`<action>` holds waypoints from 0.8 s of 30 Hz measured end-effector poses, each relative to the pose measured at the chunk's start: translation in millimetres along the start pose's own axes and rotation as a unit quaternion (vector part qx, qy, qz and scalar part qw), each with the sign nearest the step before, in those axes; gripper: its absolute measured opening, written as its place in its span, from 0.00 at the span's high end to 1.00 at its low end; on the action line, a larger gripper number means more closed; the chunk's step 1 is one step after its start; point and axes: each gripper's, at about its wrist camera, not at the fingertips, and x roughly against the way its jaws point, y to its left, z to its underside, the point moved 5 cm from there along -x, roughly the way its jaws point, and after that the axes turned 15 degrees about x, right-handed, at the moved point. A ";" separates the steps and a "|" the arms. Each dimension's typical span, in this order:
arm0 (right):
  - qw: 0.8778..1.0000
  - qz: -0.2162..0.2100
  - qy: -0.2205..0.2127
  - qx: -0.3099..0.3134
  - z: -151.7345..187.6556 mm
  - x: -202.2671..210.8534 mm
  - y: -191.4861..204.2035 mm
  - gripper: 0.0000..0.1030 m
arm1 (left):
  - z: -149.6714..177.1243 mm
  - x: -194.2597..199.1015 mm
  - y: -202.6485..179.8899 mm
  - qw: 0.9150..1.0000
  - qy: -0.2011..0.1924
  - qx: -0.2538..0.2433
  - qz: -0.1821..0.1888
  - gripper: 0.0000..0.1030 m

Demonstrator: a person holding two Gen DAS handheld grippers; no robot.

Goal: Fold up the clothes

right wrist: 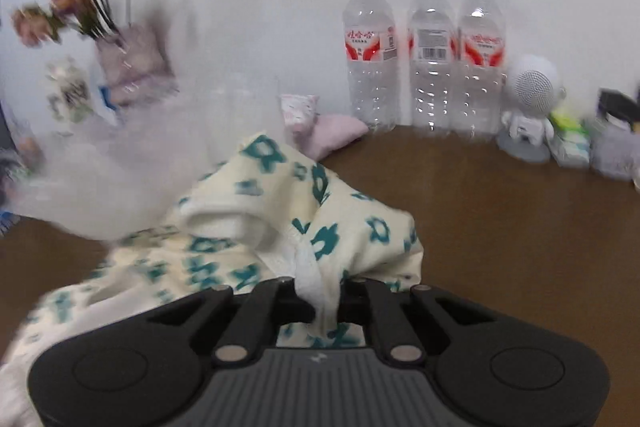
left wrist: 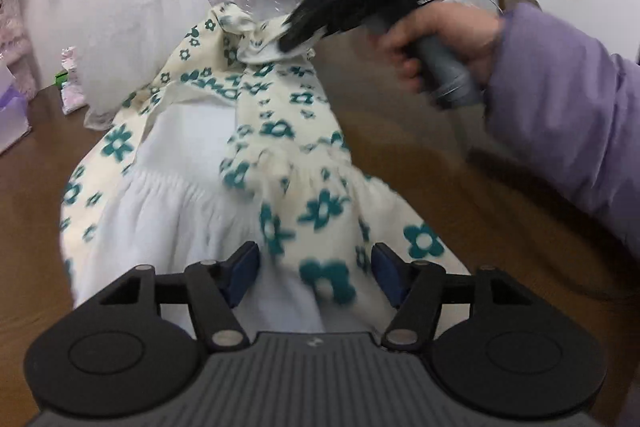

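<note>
A cream garment with teal flowers (left wrist: 280,155) and a white lining lies lengthwise on the brown table (left wrist: 400,115). My left gripper (left wrist: 316,275) is open over its near hem, with cloth between the blue pads (left wrist: 244,271). My right gripper (left wrist: 296,35) is shut on the garment's far end and holds it lifted. In the right wrist view the cloth (right wrist: 280,227) bunches in front of the right gripper (right wrist: 320,291), with a white fold pinched between its fingers.
Three water bottles (right wrist: 428,55) stand against the white wall. A small white robot figure (right wrist: 528,107), small packets (right wrist: 572,143), a pink pouch (right wrist: 320,131) and a vase of flowers (right wrist: 124,59) sit along the back. A purple box (left wrist: 12,107) is at the left.
</note>
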 end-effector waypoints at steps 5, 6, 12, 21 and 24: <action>0.993 -0.010 -0.069 -0.097 58.0 139.3 24.3 0.96 | 33.3 52.0 52.3 1.000 0.005 0.000 0.000 0.38; 0.990 -0.011 -0.082 -0.114 73.1 166.4 29.9 0.96 | 39.1 62.9 65.8 1.000 0.005 0.005 -0.008 0.36; 0.987 -0.029 -0.073 -0.138 152.5 258.7 50.1 0.77 | 52.9 110.5 145.6 0.986 -0.016 0.116 -0.121 0.36; 0.962 0.096 -0.036 0.252 134.2 215.1 127.8 0.34 | 11.2 77.8 58.3 0.998 -0.042 0.031 -0.029 0.29; 0.939 0.106 0.003 0.326 129.7 174.1 136.8 0.36 | 17.4 56.3 55.2 0.998 -0.028 0.034 -0.045 0.31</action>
